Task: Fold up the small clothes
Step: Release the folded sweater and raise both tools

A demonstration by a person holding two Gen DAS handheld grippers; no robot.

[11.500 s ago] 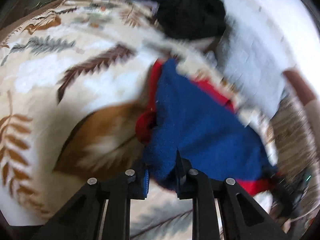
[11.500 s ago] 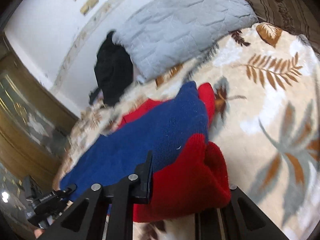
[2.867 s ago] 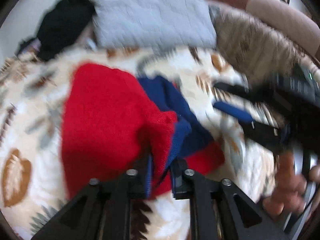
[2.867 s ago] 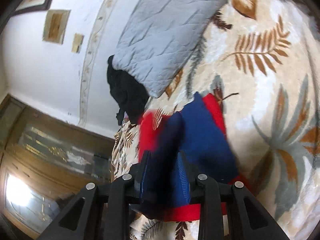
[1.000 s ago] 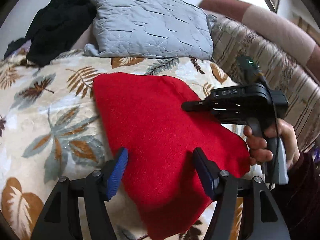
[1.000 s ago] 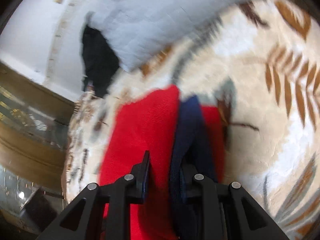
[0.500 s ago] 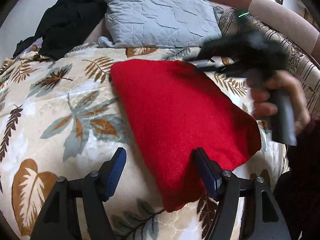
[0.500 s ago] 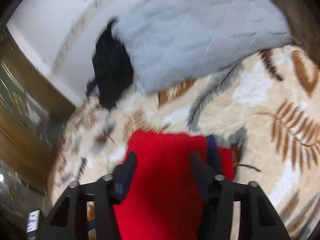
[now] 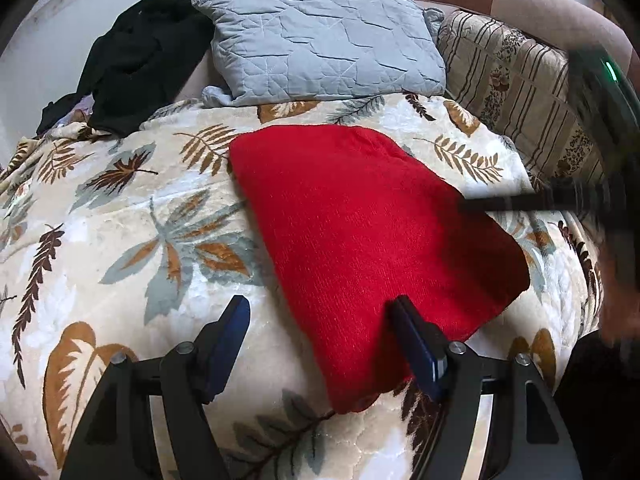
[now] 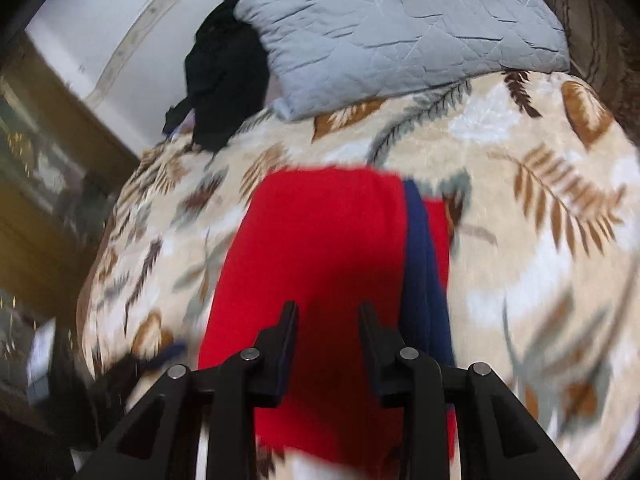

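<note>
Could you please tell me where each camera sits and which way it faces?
Left wrist: on the left claw, open, looking across the red garment toward the grey pillow; right claw blurred at right.
Right wrist: on the right claw, open above the garment.
Shared: garment, pillow, black clothing, leaf-print blanket.

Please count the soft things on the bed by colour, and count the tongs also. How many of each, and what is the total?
Red, with a blue layer: 1, the folded garment
Black: 1, the heap of clothing
Grey: 1, the quilted pillow
Striped: 1, the cushion
Tongs: 2, the left tongs and the right tongs
Total: 6
</note>
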